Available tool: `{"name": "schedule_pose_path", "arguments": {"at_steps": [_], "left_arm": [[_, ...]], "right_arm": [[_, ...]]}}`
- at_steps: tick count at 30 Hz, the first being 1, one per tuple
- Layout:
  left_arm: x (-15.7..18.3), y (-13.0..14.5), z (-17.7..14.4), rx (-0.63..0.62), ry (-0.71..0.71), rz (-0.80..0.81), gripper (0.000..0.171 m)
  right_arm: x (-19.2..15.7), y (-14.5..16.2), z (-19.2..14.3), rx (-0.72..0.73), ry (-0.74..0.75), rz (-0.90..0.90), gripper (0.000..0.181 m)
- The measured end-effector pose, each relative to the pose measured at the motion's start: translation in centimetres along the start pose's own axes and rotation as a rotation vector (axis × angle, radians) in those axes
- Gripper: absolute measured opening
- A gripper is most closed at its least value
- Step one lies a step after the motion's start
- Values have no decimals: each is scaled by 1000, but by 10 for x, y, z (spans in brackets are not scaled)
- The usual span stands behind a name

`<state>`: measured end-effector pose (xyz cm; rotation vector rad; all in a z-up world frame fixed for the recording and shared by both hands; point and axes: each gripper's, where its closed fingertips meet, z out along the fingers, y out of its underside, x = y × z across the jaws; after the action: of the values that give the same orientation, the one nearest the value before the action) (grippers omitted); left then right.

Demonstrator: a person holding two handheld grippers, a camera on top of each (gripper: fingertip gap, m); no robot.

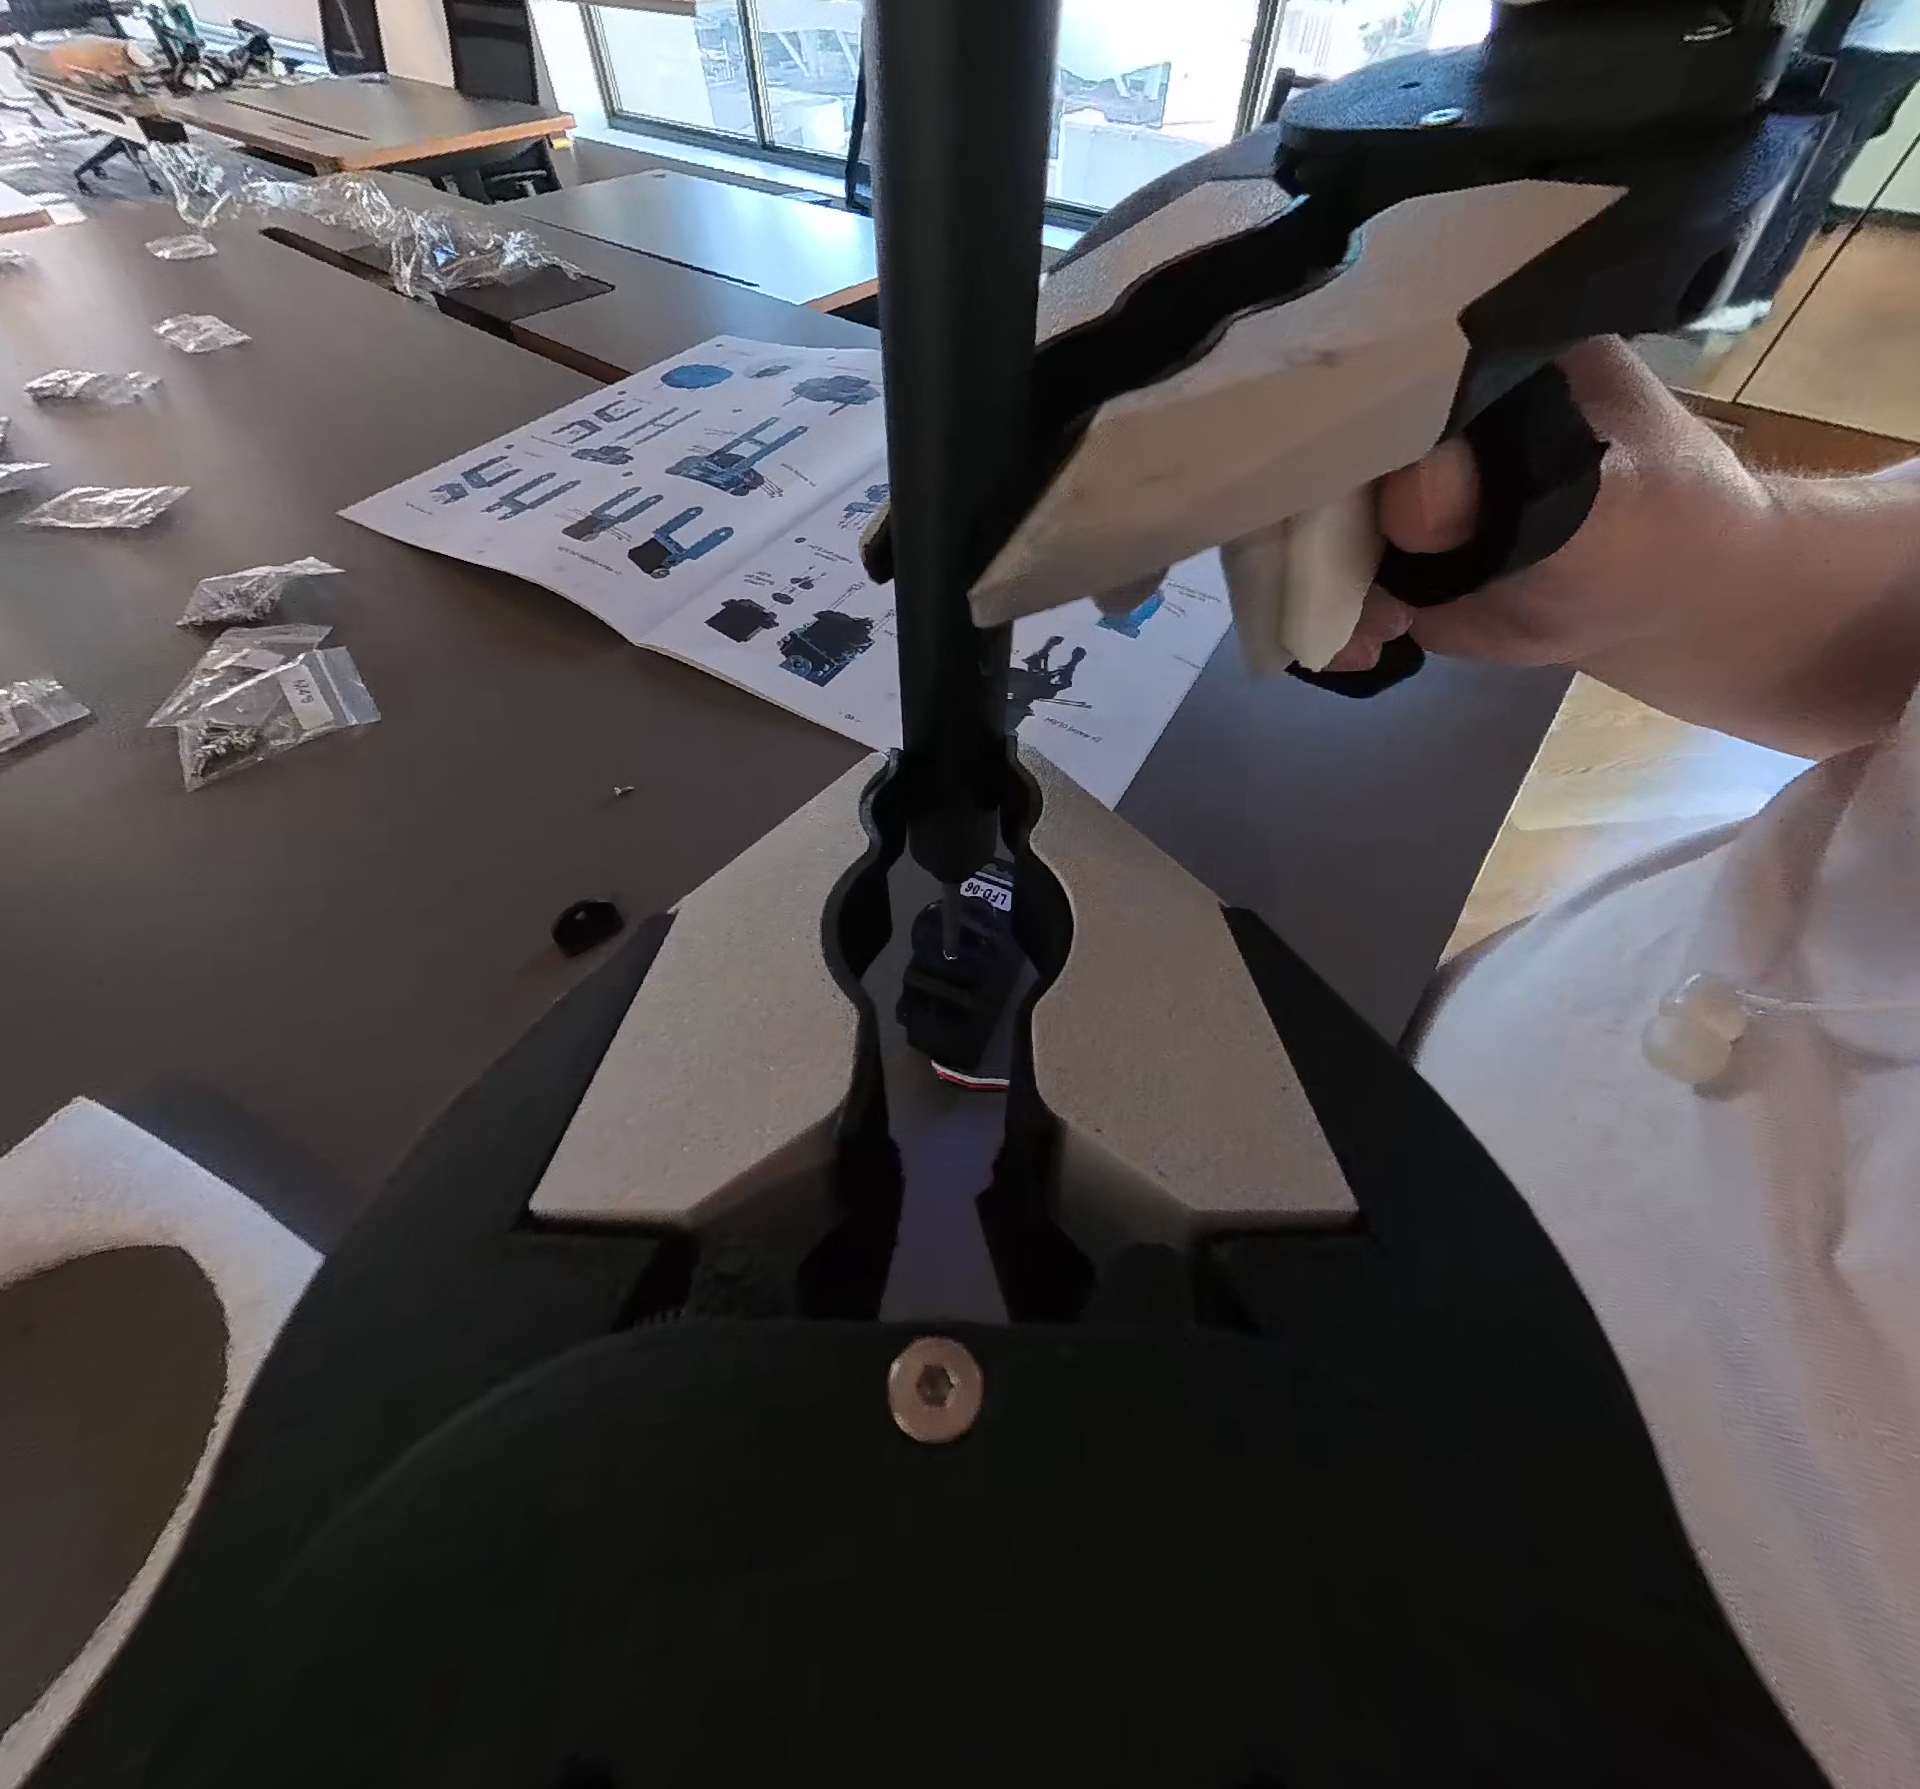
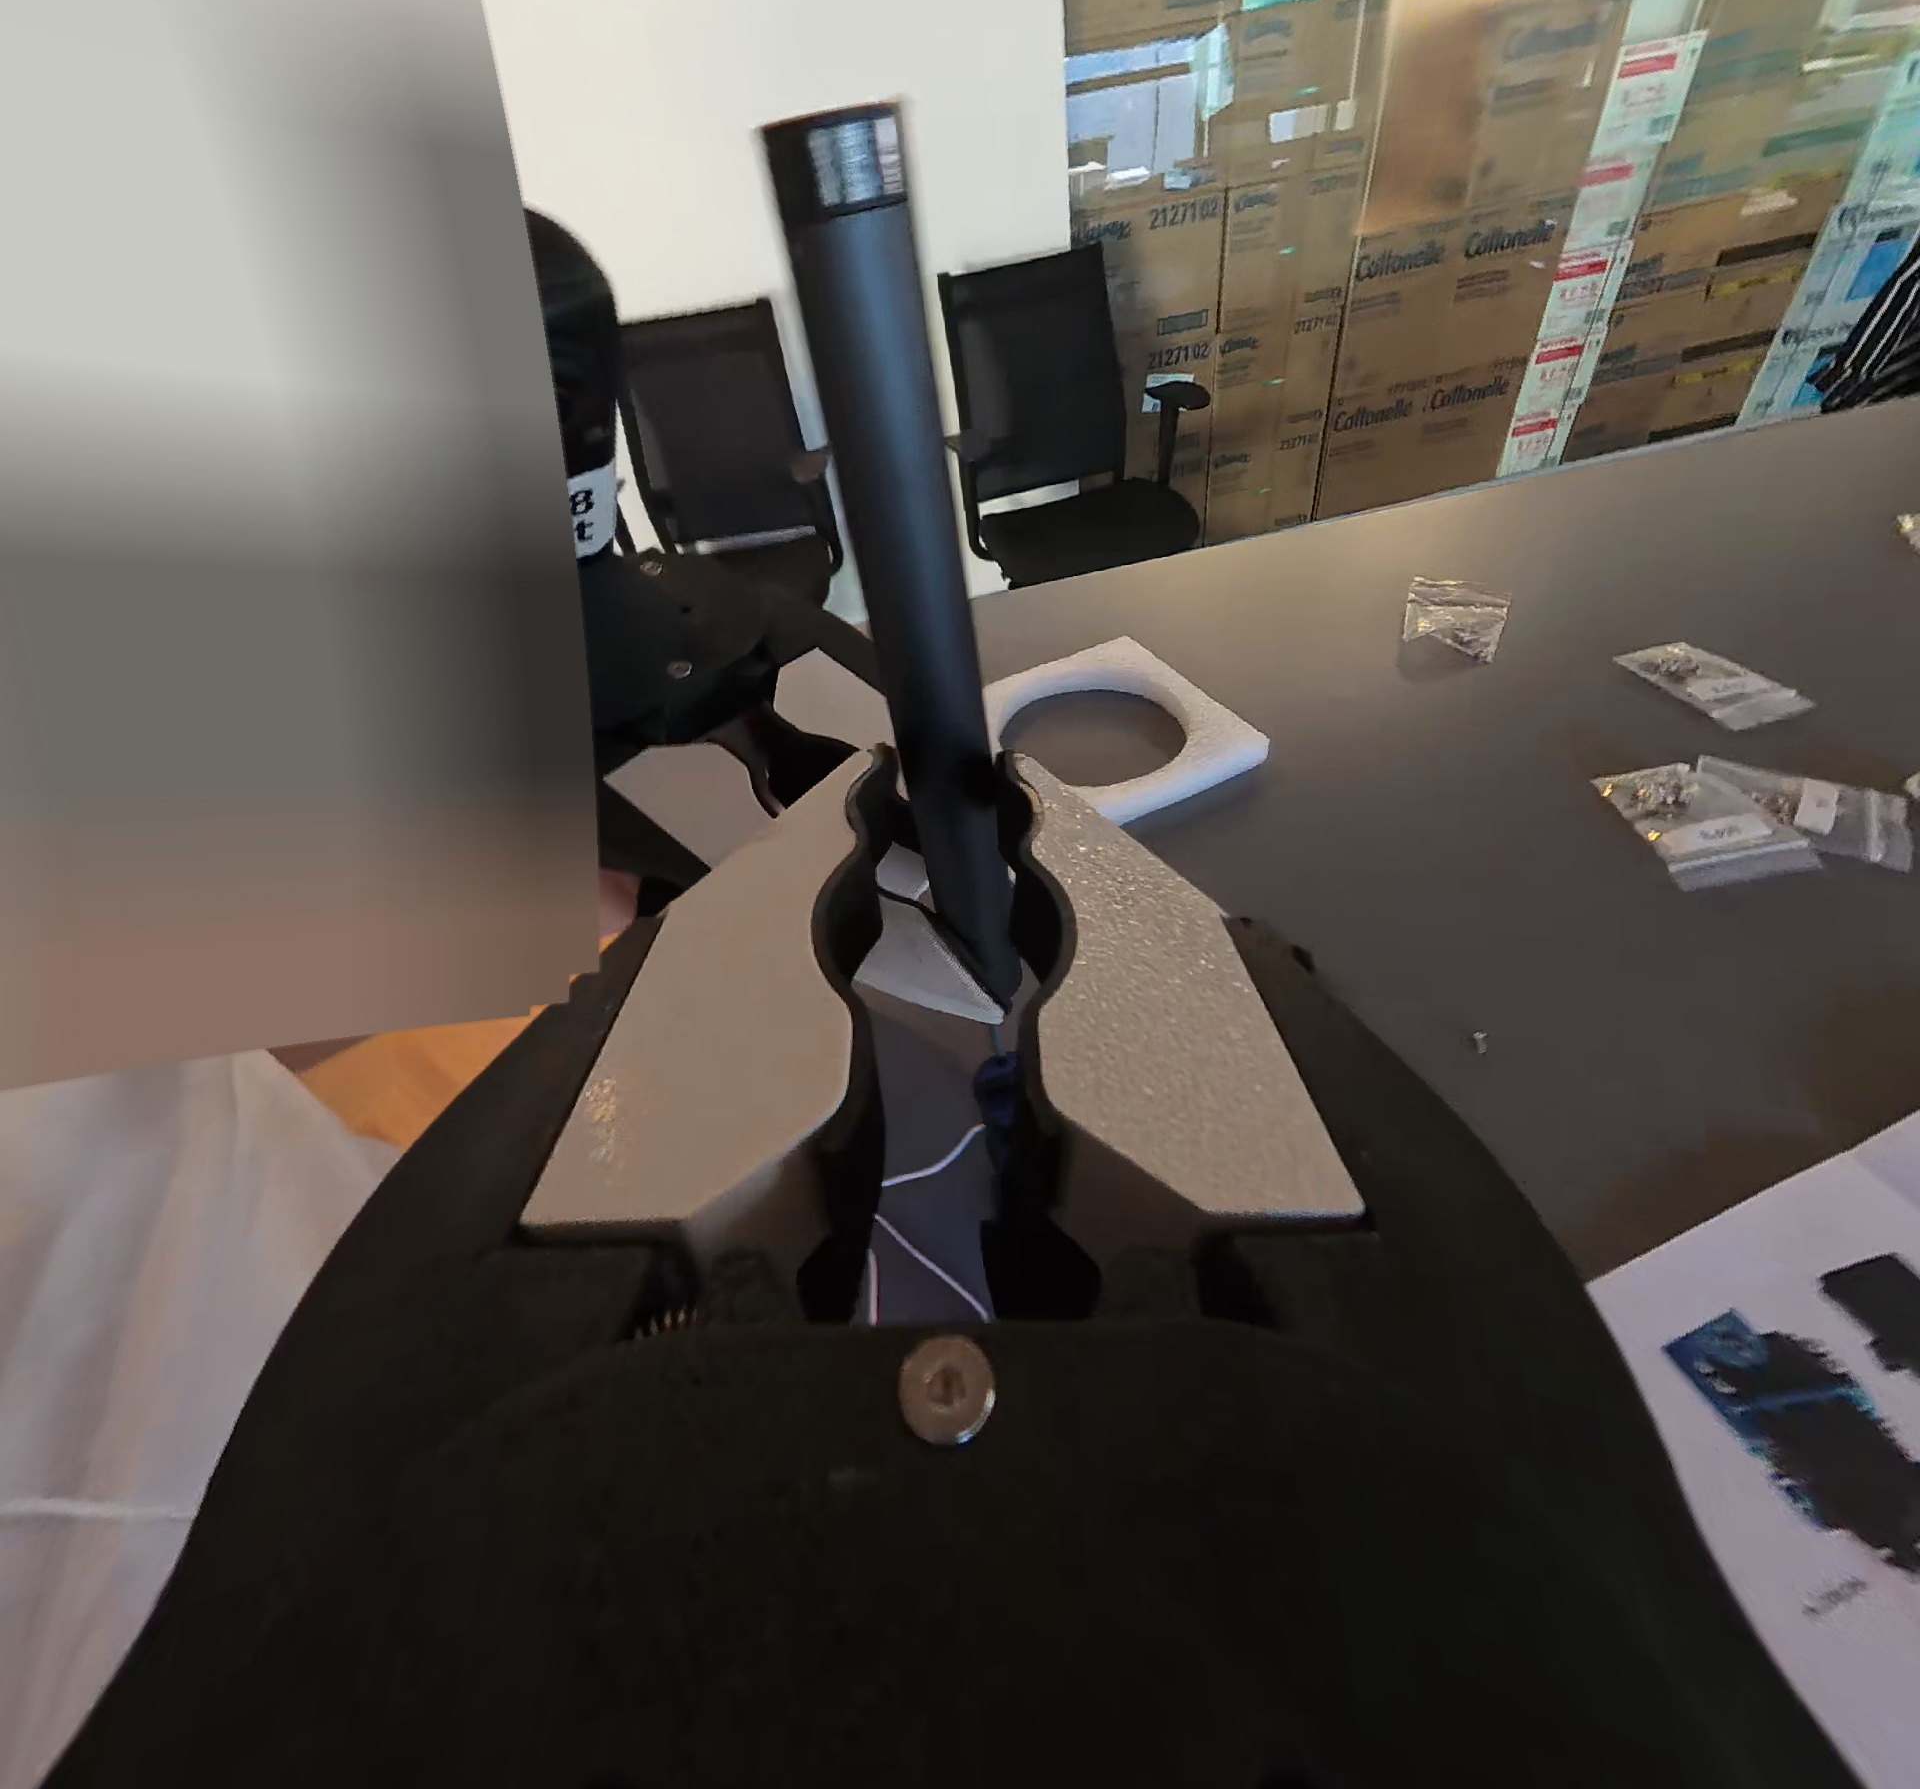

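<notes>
My left gripper (image 1: 956,773) is shut on a small black servo (image 1: 940,996) with a white label and a red, white and black wire end, just above the dark table (image 1: 416,908). My right gripper (image 2: 940,773) is shut on a black cylindrical screwdriver (image 2: 883,492) that stands nearly upright. In the left wrist view the screwdriver (image 1: 956,285) comes down between my left fingertips, and its thin bit touches the top of the servo. The right gripper (image 1: 935,565) shows there too, held by a hand. In the right wrist view the servo (image 2: 997,1085) is mostly hidden.
An open picture manual (image 1: 727,513) lies beyond the grippers. Several small bags of screws (image 1: 260,690) lie to the left, with crumpled plastic wrap (image 1: 395,222) farther back. A white foam piece with a round hole (image 2: 1132,742), a small black part (image 1: 587,924) and a loose screw (image 1: 621,790) are nearby.
</notes>
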<state>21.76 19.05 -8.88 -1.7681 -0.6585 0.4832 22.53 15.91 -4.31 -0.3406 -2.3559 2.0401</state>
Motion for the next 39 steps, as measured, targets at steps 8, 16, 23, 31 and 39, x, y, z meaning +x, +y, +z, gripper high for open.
{"name": "schedule_pose_path", "arguments": {"at_steps": [8, 16, 23, 31, 39], "left_arm": [[3, 0, 0, -2, -5, 35, 16], [3, 50, -7, -192, 167, 79, 54], [6, 45, 6, -173, 284, 75, 33], [4, 55, 13, -193, 277, 90, 20], [3, 55, 13, -200, 274, 82, 20]], "right_arm": [[0, 3, -3, 11, 23, -14, 16], [3, 2, -6, 8, 10, -16, 16], [4, -1, -7, -8, 3, -22, 16], [5, -3, -6, -24, -3, -22, 16], [6, -4, -5, -34, 0, -46, 16]]}}
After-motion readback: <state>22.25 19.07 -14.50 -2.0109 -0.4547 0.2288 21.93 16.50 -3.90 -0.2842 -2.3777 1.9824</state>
